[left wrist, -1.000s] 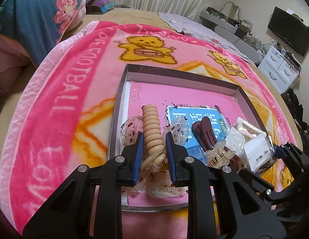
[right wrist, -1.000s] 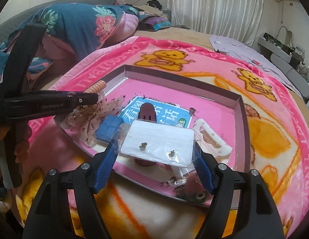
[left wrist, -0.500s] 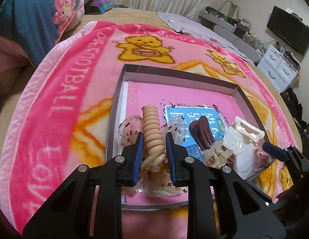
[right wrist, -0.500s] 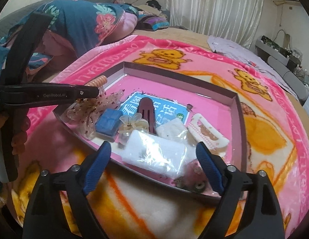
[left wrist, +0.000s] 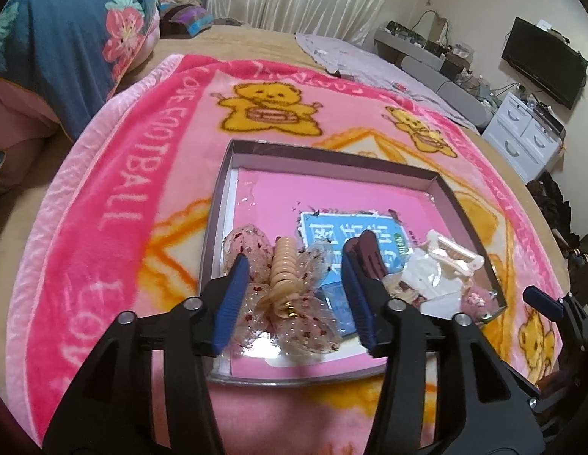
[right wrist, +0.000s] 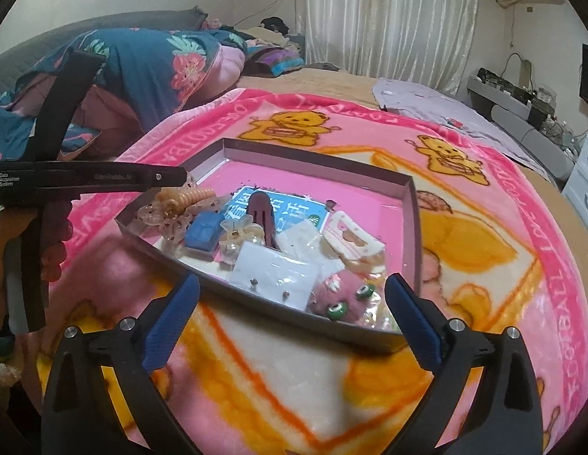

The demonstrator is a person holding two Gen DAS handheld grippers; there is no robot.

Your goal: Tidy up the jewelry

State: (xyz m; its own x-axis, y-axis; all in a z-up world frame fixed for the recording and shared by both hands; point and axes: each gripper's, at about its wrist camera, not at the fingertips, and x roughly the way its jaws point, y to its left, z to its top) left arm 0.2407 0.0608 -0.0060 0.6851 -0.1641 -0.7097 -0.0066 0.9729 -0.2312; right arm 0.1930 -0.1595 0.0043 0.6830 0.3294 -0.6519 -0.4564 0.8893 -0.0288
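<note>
Crowding tray (right wrist: 414,204), hair clips, earring card (right wrist: 273,273), both tongs spread

Pale curtains (right wrist: 385,19), wall television (left wrist: 544,60), white drawers (left wrist: 525,132), pink blanket (left wrist: 115,174)

The left gripper (left wrist: 296,299) and right gripper (right wrist: 292,320) are showing black plastic arms, blue ribbed pads lining the fingers, and silver screws sitting just behind them. White lettering is running along the left gripper's side, with bare skin of a hand (right wrist: 47,242) showing behind it.

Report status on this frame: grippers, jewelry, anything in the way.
Left gripper open over coil hair tie. Right gripper open, empty, outside tray. Earring card, clips inside tray. Nothing in the way.
</note>
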